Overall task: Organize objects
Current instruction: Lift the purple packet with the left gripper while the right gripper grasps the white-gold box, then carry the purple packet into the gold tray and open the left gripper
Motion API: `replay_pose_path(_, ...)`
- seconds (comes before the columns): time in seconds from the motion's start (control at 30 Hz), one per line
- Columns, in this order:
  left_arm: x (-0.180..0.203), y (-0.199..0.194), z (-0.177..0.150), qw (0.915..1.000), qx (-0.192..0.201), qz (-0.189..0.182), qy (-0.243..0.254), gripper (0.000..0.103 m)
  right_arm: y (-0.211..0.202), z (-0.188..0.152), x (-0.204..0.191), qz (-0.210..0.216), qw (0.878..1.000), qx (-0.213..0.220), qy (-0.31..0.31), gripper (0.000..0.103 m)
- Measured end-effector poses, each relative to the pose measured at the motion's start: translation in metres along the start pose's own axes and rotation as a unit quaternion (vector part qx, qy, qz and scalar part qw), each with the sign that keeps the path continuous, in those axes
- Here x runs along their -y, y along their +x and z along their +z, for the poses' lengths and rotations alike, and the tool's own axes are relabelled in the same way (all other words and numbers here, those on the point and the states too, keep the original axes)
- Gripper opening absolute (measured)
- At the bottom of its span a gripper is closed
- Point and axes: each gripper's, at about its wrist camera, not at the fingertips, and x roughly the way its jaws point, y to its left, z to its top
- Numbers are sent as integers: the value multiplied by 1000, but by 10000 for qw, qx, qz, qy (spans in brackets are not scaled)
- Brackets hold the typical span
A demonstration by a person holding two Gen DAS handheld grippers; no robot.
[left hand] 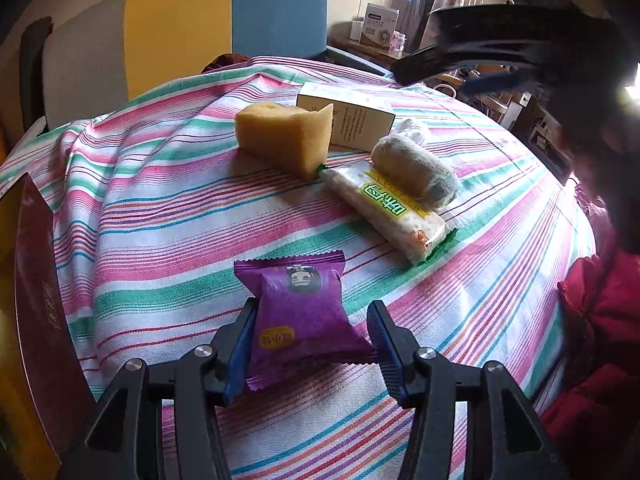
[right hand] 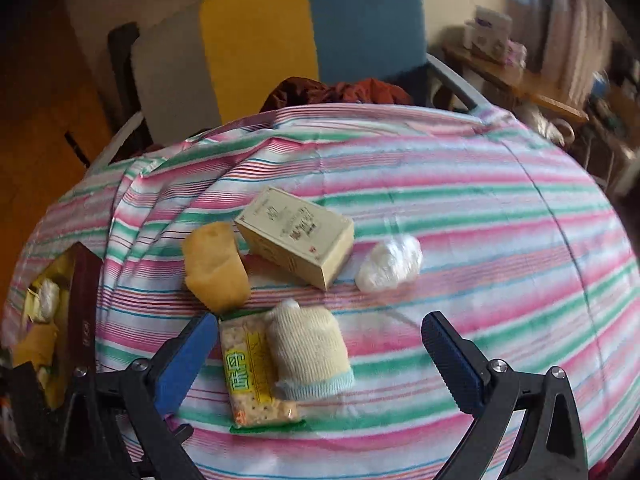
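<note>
My left gripper (left hand: 312, 320) is open around a purple snack packet (left hand: 302, 308) lying on the striped cloth; its left pad touches the packet, the right pad stands apart. Beyond lie a yellow sponge (left hand: 286, 136), a cream box (left hand: 352, 118), a cracker pack (left hand: 386, 210) and a rolled sock (left hand: 414, 170). My right gripper (right hand: 316, 336) is open wide above the cracker pack (right hand: 252, 372) and the sock (right hand: 308, 348). The sponge (right hand: 216, 266), box (right hand: 296, 236) and a white plastic bundle (right hand: 390, 262) lie further out.
A dark red box (left hand: 36, 280) with a yellow inside stands at the table's left edge; in the right wrist view the red box (right hand: 82, 320) holds several items. A yellow and blue chair (right hand: 312, 36) stands behind the table. A red sleeve (left hand: 600, 340) is at right.
</note>
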Motion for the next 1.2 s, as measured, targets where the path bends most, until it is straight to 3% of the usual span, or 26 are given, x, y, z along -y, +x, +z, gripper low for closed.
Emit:
replay_pose_path(0.2, -7, -1, 0, 9995, 48, -238, -194, 54, 60, 46, -29, -689, 9825, -587, -1628, 103)
replay_pose_path(0.37, -11, 0, 0, 9989, 91, -361, -297, 54, 103, 59, -44, -708, 9664, -1027, -2248, 103)
replay_pose_path(0.43, -10, 0, 0, 9989, 86, -366, -272, 54, 115, 61, -45, -697, 9663, -1124, -2208, 100)
replay_pose_path(0.47, -10, 0, 0, 9989, 86, -366, -276, 55, 115, 62, -42, -604, 9709, -1140, -2017, 73)
replay_pose_path(0.5, -9, 1, 0, 9989, 85, -357, -282, 55, 112, 64, -39, -532, 9753, -1099, -1840, 57)
replay_pose_path(0.6, -8, 0, -1, 9992, 102, -317, -232, 54, 98, 63, -32, -454, 9823, -971, -1536, 53)
replay_pose_path(0.8, -13, -7, 1, 9984, 36, -361, -439, 54, 40, 52, -9, -639, 9945, -275, -787, 53)
replay_pose_path(1.0, -11, -47, -3, 9974, 283, -435, -497, 54, -32, 21, -13, 253, 9987, 434, -71, 53)
replay_pose_path(1.2, -44, -109, -5, 9935, 736, -250, -826, 55, -38, -22, -58, 1356, 9898, 336, -269, 53)
